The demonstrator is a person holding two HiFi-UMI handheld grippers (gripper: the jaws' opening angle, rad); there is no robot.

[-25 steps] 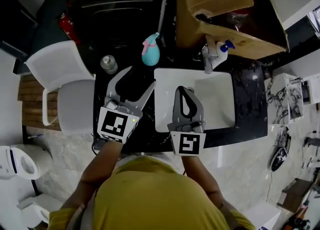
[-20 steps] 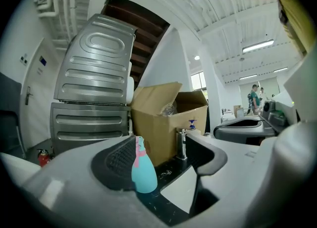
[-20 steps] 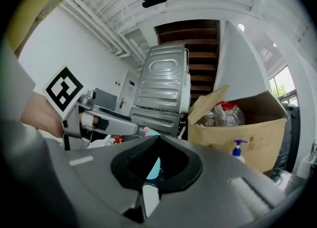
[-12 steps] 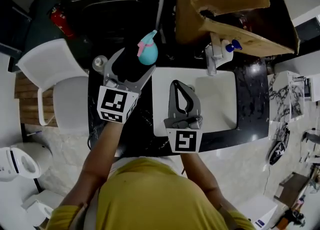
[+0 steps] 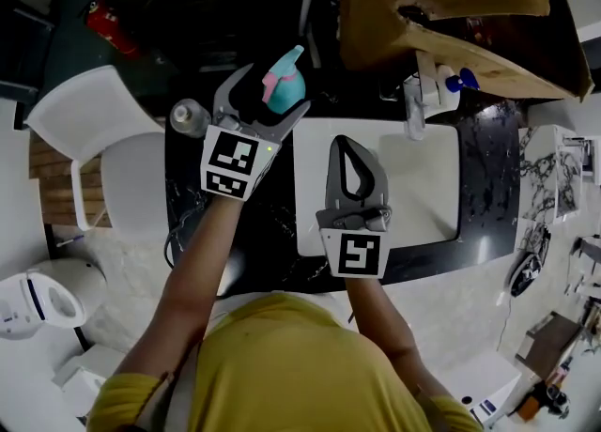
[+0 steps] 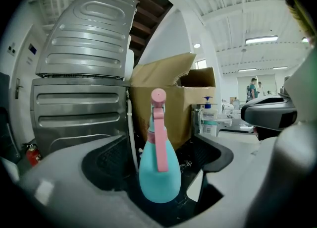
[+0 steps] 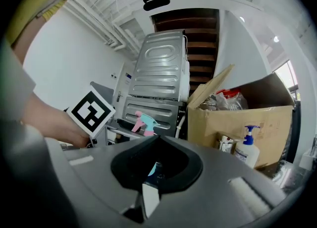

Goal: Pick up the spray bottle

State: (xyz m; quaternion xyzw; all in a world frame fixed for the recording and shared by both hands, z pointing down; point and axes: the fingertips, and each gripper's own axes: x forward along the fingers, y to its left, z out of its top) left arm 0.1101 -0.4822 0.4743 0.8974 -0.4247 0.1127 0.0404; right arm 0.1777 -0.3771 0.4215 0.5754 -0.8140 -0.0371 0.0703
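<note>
Left tongs [image 5: 275, 90] are opening wide, and the teal spray bottle [image 6: 158, 175] with its pink trigger head stands upright between them. There is a pad on either side and neither is pressing on it. The bottle sits on the black counter [image 5: 268, 233], at about ten o'clock from the white sink [image 5: 423, 186] in the head view. At nine o'clock from the spray bottle, a small capped clear bottle [image 5: 188, 117] stands near the counter's edge.

Right tongs [image 5: 349, 143] have their tips pressed together with nothing in them. They hang over the left part of the sink, at five o'clock from the spray bottle.

At the far side of the sink, at twelve o'clock, stands the tap [image 5: 414, 115]. A blue-topped pump bottle [image 5: 457, 81] is just beside it, under a torn cardboard box [image 5: 441, 7]. Behind the spray bottle, a ribbed grey metal panel [image 6: 84, 73] fills the left gripper view. A white chair [image 5: 127, 177] sits off the counter at nine o'clock.
</note>
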